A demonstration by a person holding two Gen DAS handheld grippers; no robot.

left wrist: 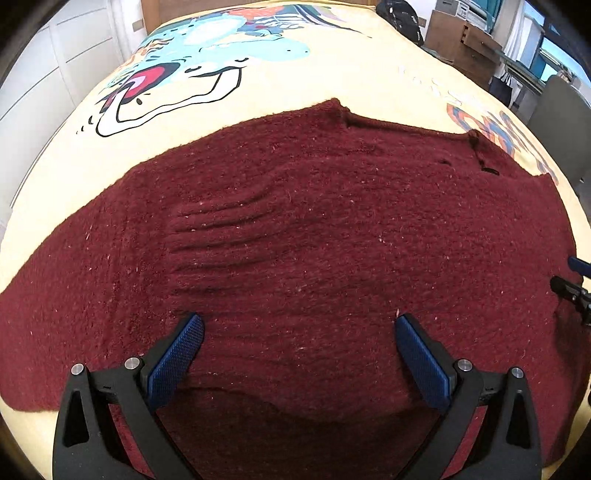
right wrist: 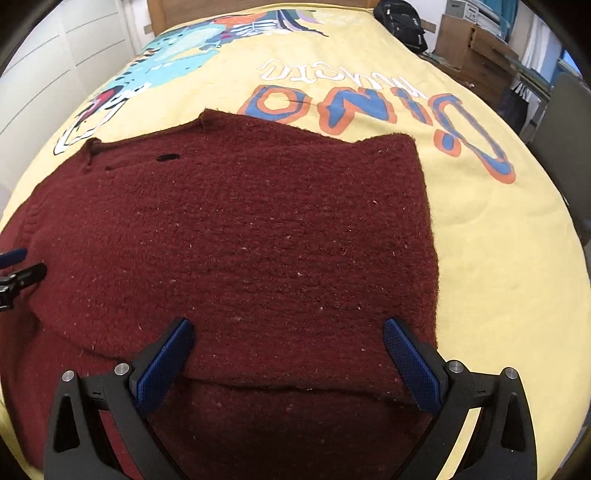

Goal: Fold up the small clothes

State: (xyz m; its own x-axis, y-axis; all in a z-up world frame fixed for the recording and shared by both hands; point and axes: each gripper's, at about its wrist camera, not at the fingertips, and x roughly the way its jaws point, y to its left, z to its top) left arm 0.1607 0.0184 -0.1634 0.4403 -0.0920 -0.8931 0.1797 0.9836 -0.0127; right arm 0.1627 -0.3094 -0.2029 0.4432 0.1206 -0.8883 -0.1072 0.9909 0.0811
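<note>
The left gripper (left wrist: 300, 334) is wide open and holds nothing, and so is the right gripper (right wrist: 289, 338). Both hover over the sweater (left wrist: 314, 236), which lies spread flat on the yellow bedspread (right wrist: 491, 236).

One dark red sweater (left wrist: 314, 240) lies on one yellow bedspread (left wrist: 351, 66). Two grippers show, left gripper (left wrist: 299, 332) and right gripper (right wrist: 288, 334). One black bag (right wrist: 402, 22) and one cardboard box (right wrist: 465, 40) sit beyond.
</note>
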